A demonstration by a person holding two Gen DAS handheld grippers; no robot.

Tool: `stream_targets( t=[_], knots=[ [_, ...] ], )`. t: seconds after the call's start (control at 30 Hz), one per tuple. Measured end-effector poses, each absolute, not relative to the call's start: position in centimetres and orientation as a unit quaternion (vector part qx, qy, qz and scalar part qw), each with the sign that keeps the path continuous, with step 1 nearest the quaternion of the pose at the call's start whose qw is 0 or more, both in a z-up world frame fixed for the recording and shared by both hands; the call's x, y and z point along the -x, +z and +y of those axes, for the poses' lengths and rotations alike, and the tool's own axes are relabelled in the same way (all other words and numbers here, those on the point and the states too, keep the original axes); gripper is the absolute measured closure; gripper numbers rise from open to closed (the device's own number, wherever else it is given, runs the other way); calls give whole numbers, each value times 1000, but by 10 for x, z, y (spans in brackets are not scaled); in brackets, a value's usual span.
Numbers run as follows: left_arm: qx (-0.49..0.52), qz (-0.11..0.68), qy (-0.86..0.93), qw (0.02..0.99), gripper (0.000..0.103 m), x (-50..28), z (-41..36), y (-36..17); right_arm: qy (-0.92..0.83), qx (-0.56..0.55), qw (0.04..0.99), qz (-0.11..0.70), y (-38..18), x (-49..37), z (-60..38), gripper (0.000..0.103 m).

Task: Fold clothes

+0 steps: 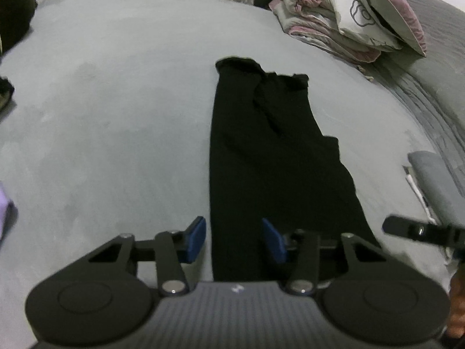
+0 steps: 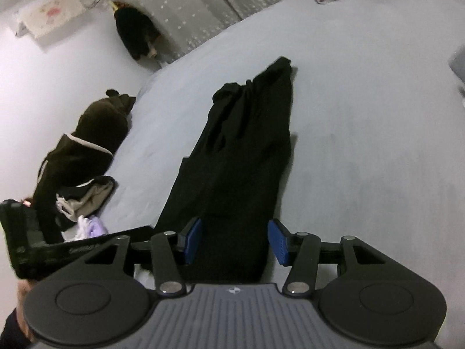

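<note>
left gripper point(image 1: 234, 240) | black linkage, silver rivets, blue fingers point(image 1: 195, 240), ribbed grey housing

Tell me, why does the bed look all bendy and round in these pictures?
Left wrist view: the fisheye lens bows the grey bed into a dome, and the folded quilt leans at the edge. Right wrist view: same bulge, dim light, the black clothes showing hardly any detail, corners dark.
</note>
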State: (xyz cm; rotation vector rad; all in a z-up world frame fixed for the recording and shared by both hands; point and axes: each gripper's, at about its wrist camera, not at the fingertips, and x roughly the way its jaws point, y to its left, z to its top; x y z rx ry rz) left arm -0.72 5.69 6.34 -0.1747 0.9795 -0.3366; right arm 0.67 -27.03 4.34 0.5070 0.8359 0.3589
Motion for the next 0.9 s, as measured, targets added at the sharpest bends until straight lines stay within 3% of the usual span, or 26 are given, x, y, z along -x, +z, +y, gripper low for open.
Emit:
stream_targets(
  t=[0.1, 0.23, 0.37, 0.4, 0.43, 0.5, 0.67, 0.73, 0.9],
  knots=[
    [93, 470, -167, 862, 68, 17, 61, 61, 174, -240, 866, 404, 37, 4, -265, 54],
    [99, 452, -167, 871, 68, 24, 61, 56, 175, -218, 869, 409, 31, -1, -256, 72],
    [101, 450, -169, 871, 68, 24, 56, 46, 170, -172, 879, 411, 25, -3, -242, 79],
    [93, 452, -170, 871, 71, 24, 51, 44, 168, -171, 880, 410, 26, -3, -242, 87],
    [80, 456, -172, 870, 81, 24, 46, 41, 167, -169, 881, 410, 26, -2, -243, 92],
    [48, 458, -160, 873, 92, 24, 40, 39, 163, -166, 882, 409, 26, -2, -243, 94],
    [75, 458, -162, 871, 93, 23, 51, 44, 154, -157, 887, 406, 28, -1, -245, 93],
    [76, 454, -162, 873, 93, 24, 52, 46, 151, -154, 889, 405, 28, 0, -246, 77],
    [69, 460, -166, 870, 93, 22, 50, 42, 164, -158, 888, 400, 29, -1, -245, 75]
  ],
)
